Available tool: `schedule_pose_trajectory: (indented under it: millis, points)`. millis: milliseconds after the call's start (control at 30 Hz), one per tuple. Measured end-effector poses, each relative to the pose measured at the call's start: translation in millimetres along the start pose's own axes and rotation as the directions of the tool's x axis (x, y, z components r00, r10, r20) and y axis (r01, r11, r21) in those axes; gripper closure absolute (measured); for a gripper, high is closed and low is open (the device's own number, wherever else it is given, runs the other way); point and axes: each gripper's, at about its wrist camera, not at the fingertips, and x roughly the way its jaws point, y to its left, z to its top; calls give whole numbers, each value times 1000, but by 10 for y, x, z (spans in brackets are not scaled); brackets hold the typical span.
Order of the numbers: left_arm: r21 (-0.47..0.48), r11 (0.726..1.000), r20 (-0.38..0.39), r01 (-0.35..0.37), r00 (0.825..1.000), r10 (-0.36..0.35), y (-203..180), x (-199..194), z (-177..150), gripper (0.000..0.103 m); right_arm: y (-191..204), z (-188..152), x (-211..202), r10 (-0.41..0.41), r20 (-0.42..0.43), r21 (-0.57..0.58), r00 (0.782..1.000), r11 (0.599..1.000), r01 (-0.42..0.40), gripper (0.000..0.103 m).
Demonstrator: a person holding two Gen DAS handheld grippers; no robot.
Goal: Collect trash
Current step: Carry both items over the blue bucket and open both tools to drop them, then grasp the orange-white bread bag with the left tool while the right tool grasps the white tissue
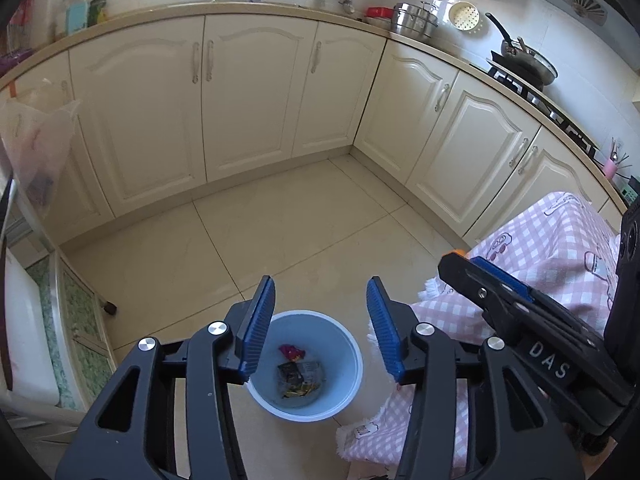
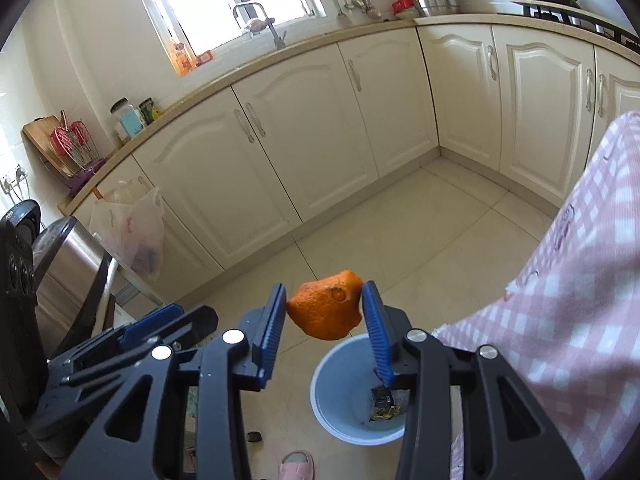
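A pale blue bin (image 1: 338, 344) stands on the tiled floor with crumpled wrappers (image 1: 300, 376) at its bottom. My left gripper (image 1: 321, 284) hangs above it, open, with nothing between its blue pads. In the right wrist view a piece of orange peel (image 2: 326, 312) sits between the pad tips of my right gripper (image 2: 325, 292), touching both, above and behind the bin's (image 2: 340, 384) far rim. The wrappers (image 2: 386, 402) show partly behind the right finger. The left gripper (image 2: 160, 320) lies at the lower left of that view.
A pink checked cloth (image 1: 560, 248) drapes down just right of the bin. Cream cabinets (image 2: 304, 128) line the back and right. A plastic bag (image 2: 132, 232) hangs at the left above a steel container (image 2: 68, 256). A pink slipper (image 2: 298, 464) lies near the bin.
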Motion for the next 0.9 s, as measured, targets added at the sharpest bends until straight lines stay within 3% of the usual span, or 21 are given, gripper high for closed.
schedule_pose_trajectory:
  millis: [67, 300, 500, 700, 900]
  points:
    - [-8, 1000, 17, -6, 1000, 6, 22, -101, 29, 56, 48, 53, -34, -9, 18, -9, 1000, 1000, 9, 49]
    - [18, 1000, 87, 14, 996, -16, -146, -552, 99, 54, 97, 139, -465, -52, 80, -15, 995, 998, 53, 47]
    - [82, 992, 137, 95, 985, -106, -567, -943, 89, 51, -49, 134, -1271, -177, 189, 3, 966, 984, 179, 45]
    - [200, 950, 117, 241, 956, -268, -1314, -1193, -25, 47, -436, -42, -2272, -336, 295, 70, 895, 941, 330, 43]
    - [315, 868, 36, 383, 910, -414, -2176, -1313, -257, 45, -981, -275, -2994, -467, 323, 174, 823, 884, 433, 42]
